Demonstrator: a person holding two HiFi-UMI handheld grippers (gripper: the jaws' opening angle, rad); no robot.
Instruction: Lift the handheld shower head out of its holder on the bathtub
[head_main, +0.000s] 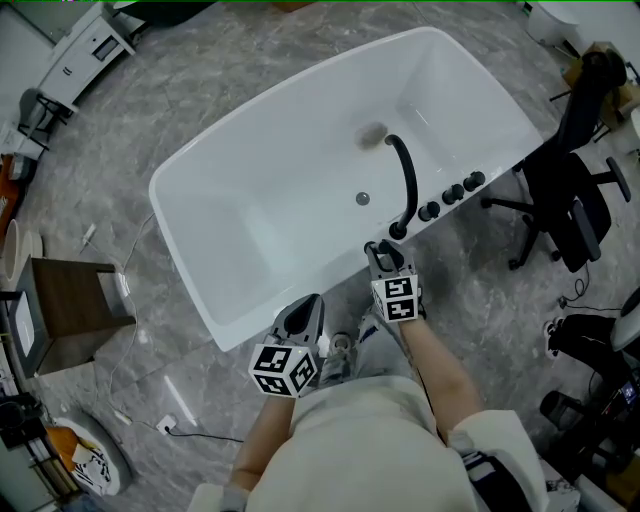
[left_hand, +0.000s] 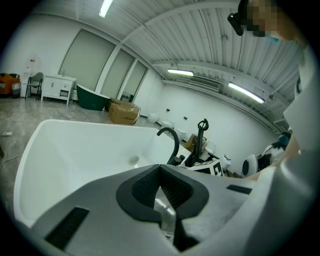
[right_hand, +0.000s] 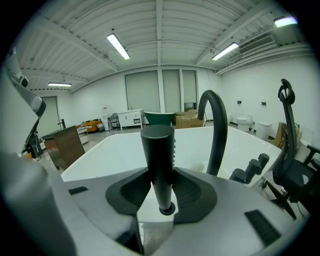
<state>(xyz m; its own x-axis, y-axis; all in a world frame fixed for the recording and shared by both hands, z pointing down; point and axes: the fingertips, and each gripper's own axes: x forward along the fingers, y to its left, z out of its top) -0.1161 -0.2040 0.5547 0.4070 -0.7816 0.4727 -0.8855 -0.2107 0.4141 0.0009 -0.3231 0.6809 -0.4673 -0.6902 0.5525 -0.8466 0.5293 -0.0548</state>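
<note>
The handheld shower head (right_hand: 157, 160) is a black upright cylinder, and my right gripper (right_hand: 159, 185) is shut on it, one pad on each side. Its lower end shows free between the jaws, with the white rim below. In the head view my right gripper (head_main: 381, 254) stands over the near rim of the white bathtub (head_main: 178, 232), just in front of the curved black spout (head_main: 407, 180). The shower head (head_main: 385, 248) is only a dark stub there. My left gripper (head_main: 303, 314) hangs outside the tub near the person's body, its jaws together and nothing held (left_hand: 167, 202).
Three black knobs (head_main: 452, 194) line the rim to the right of the spout. A black office chair (head_main: 575, 170) stands beyond the tub's right end. A brown cabinet (head_main: 70, 308) and a loose cable (head_main: 190, 432) are on the grey floor at left.
</note>
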